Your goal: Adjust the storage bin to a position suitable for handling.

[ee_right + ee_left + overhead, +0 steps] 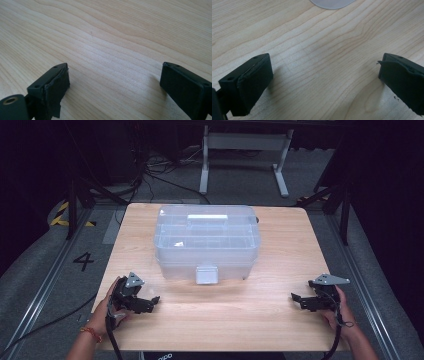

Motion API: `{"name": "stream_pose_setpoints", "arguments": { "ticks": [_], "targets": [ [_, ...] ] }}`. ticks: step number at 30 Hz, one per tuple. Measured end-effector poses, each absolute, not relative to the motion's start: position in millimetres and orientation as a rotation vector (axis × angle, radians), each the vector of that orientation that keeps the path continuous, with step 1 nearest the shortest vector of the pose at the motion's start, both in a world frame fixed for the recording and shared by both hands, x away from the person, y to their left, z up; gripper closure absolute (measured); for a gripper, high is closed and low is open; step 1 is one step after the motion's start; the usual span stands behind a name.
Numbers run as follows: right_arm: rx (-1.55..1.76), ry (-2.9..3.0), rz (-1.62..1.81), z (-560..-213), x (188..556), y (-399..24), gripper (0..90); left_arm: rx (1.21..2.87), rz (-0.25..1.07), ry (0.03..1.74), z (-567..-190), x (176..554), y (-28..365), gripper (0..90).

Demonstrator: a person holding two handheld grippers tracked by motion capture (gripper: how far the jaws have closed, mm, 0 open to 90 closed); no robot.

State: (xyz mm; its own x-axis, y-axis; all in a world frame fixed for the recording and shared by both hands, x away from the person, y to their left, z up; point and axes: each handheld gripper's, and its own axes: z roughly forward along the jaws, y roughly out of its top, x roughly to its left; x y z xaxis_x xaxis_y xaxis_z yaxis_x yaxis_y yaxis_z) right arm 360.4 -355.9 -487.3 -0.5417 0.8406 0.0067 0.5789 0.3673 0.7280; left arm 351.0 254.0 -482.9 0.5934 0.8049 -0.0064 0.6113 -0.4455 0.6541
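Low at the lower left of the high view, the left hand-held gripper [153, 301] rests near the surface [240, 320] with its jaws apart and nothing between them. At the centre stands the clear plastic box [207, 242], lid on, its latch [207, 275] facing the person, probably so it can be reached from both sides. At the lower right, the right hand-held gripper [295, 298] is also spread and empty, pointing inward.

your bench [280, 270] is pale wood with wavy brown grain. the box [207, 242] on it is clear, frosty plastic with a whitish latch. your left tongs [152, 302] and right tongs [296, 299] are black, topped with grey plates.
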Motion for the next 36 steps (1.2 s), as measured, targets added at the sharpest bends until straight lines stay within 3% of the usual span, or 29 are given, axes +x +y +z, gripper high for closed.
{"name": "stream_pose_setpoints", "arguments": {
  "ticks": [18, 21, 23, 36],
  "targets": [
    [1.213, 2.281, 0.965, -486.0, 359.3, -355.4, 9.0, 2.233, 0.372, 1.048, -482.6, 351.8, 256.7, 0.3],
    [1.241, 2.262, 0.98, -484.7, 359.5, -356.7, 18.9, 2.235, 0.375, 1.043, -482.6, 352.2, 256.9, 0.3],
    [1.235, 2.259, 0.967, -484.1, 359.9, -356.2, 17.0, 2.235, 0.375, 1.042, -482.6, 352.3, 257.0, 0.3],
    [1.156, 2.192, 1.08, -441.3, 375.0, -353.3, 27.2, 2.238, 0.38, 1.04, -482.5, 352.4, 257.0, 0.4]
  ]
}}
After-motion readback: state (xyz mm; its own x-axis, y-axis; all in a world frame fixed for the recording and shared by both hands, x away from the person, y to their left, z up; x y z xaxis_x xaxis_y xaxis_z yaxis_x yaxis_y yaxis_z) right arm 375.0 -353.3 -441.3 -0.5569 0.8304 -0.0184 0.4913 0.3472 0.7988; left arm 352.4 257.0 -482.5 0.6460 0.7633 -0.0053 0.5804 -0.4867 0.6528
